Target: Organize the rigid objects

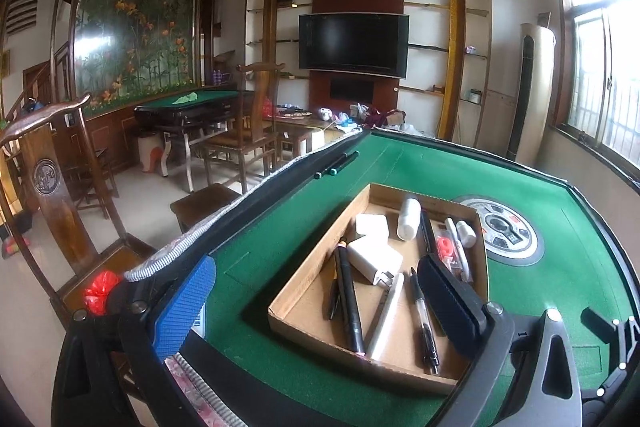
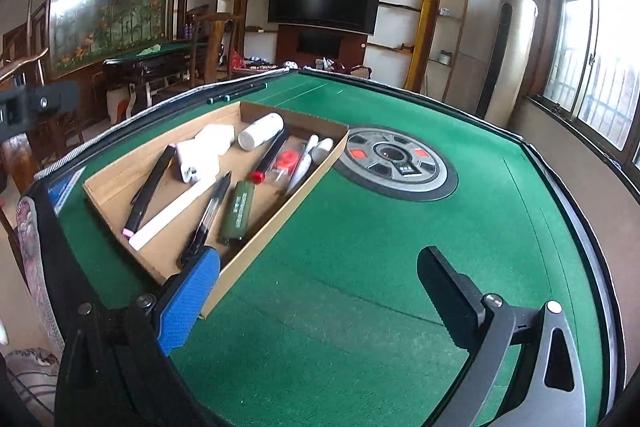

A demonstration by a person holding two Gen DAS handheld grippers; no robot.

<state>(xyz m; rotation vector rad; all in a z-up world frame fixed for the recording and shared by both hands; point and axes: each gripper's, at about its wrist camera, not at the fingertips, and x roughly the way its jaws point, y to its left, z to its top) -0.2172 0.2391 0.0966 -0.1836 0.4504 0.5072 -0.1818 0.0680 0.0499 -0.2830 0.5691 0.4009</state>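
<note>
Left wrist view: left hand-held gripper (image 1: 316, 291) spread wide and empty over the cardboard tray (image 1: 304, 301) of pens on the green surface (image 1: 520, 287), while right wrist view has the right hand-held gripper (image 2: 320, 287) gaping, holding nothing, so probably between items, with the two stray markers (image 2: 236, 93) near the far edge next.

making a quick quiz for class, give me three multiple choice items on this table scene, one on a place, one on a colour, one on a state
1. Where do the two dark pens outside the cardboard tray lie?
A. by the table's far left rim
B. on the centre dial
C. on the floor

2. What colour is the table felt?
A. blue
B. green
C. red

3. How is the right gripper?
A. shut on a pen
B. open, holding nothing
C. shut on the tray

Answers: 1 A, they rest along that rim beyond the tray; 2 B, felt is green; 3 B, its fingers stand wide apart over bare felt.
</note>
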